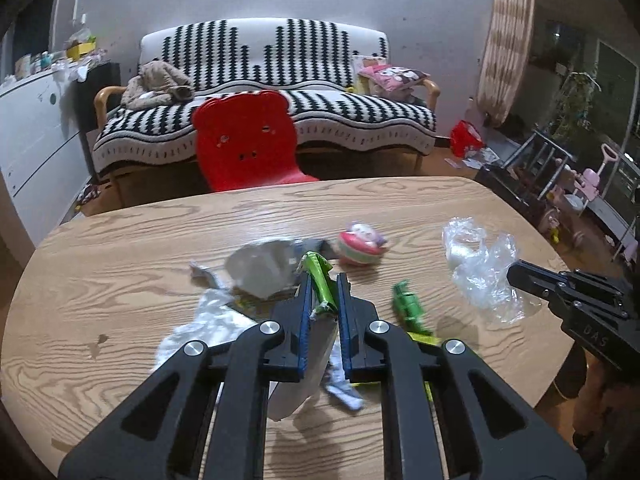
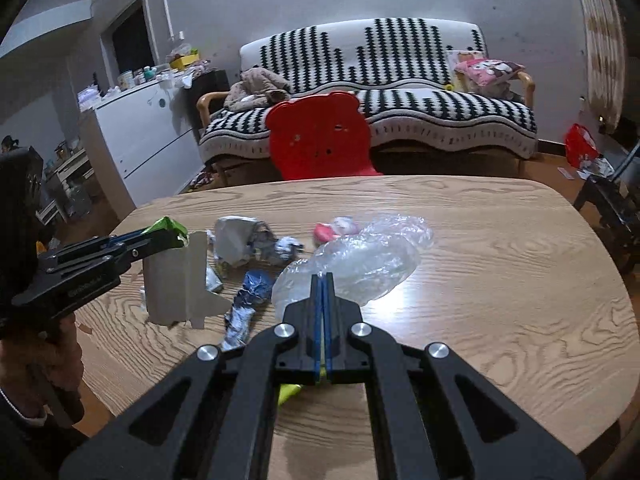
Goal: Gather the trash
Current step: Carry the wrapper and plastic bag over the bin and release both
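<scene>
A rounded wooden bench (image 1: 120,248) with strong grain carries the litter. Behind it stands one red chair (image 1: 244,144) with a bear-shaped back, and behind that one sofa (image 1: 280,80) under a black-and-white throw, with a beige jacket (image 1: 156,86) at one end and a pink cushion (image 1: 390,76) at the other. A white cabinet (image 2: 140,140) stands along the wall beside the sofa, a red bag (image 1: 466,138) lies on the floor, and pink toys (image 1: 588,184) stand further off.

The left gripper (image 1: 323,292) has its jaws narrow, pinching a green wrapper (image 1: 320,280) and a flat grey card (image 2: 180,280) that hangs below, both lifted off the bench. The right gripper (image 2: 325,280) has its jaws pressed together on the edge of one clear plastic bag (image 2: 360,256), which rests crumpled on the bench.

On the bench lie one more green wrapper (image 1: 408,306), one pink-and-white round pack (image 1: 360,246), one crumpled grey-white packet (image 1: 264,268), one twisted blue-and-silver wrapper (image 2: 248,304), and a white crumpled sheet (image 1: 204,328) near the left gripper. A yellow-green scrap (image 2: 288,392) shows under the right gripper.
</scene>
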### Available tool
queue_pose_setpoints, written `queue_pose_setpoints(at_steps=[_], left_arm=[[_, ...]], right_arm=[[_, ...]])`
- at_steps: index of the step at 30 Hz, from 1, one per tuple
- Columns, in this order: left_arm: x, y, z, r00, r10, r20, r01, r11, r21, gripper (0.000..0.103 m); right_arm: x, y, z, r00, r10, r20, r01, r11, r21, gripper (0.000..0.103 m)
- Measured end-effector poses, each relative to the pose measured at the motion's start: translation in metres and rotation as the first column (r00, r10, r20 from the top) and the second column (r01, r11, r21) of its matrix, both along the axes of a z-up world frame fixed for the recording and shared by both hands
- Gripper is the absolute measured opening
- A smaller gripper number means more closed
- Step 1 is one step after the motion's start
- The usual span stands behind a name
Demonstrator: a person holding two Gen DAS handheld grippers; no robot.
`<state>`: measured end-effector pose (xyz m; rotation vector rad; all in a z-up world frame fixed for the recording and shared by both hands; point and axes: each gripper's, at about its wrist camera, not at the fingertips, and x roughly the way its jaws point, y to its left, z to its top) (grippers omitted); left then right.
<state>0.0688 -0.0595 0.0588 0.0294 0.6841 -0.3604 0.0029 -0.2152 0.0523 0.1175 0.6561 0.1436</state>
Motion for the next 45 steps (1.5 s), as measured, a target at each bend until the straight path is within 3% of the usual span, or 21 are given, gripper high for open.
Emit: queue_pose_setpoints(at_steps=[10, 18, 23, 31, 38, 41, 45], left_arm=[[-0.023, -0.084, 0.022, 0.990, -0.135, 0.036, 0.135, 0.991, -0.011, 0.011], [-0.060, -0.190, 0.016, 0.948, -0.318, 0.026, 0.318, 0.948, -0.018, 0.011], [-0.092, -0.271, 0.004, 0.895, -0.445, 0.013, 0.445, 0.895, -0.013, 0.011], [-0.168, -0.402, -0.031, 0.762, -0.647, -0.038, 0.647, 0.763, -0.012, 0.011], [-0.218, -0.496, -0.078, 0.655, -0.749, -0.099, 0.749, 0.661, -0.041, 0.011], [-0.225, -0.526, -0.103, 0.632, -0.766, -0.122, 0.766, 0.641, -0.055, 0.011], [-0.223, -0.558, -0.143, 0.616, -0.764, -0.192, 0.767, 0.637, -0.076, 0.011]], right_arm=[[-0.051, -0.089, 0.009, 0.989, -0.145, 0.015, 0.145, 0.990, 0.000, 0.002], [-0.109, -0.181, 0.008, 0.954, -0.298, 0.019, 0.298, 0.954, 0.018, 0.002], [-0.156, -0.241, 0.001, 0.915, -0.404, 0.012, 0.404, 0.914, 0.023, 0.002], [-0.245, -0.344, -0.038, 0.817, -0.574, -0.047, 0.576, 0.816, 0.051, 0.002], [-0.304, -0.419, -0.086, 0.737, -0.658, -0.153, 0.674, 0.732, 0.099, 0.002], [-0.320, -0.448, -0.111, 0.709, -0.672, -0.215, 0.702, 0.700, 0.131, 0.002], [-0.332, -0.470, -0.145, 0.685, -0.661, -0.307, 0.724, 0.665, 0.183, 0.002]])
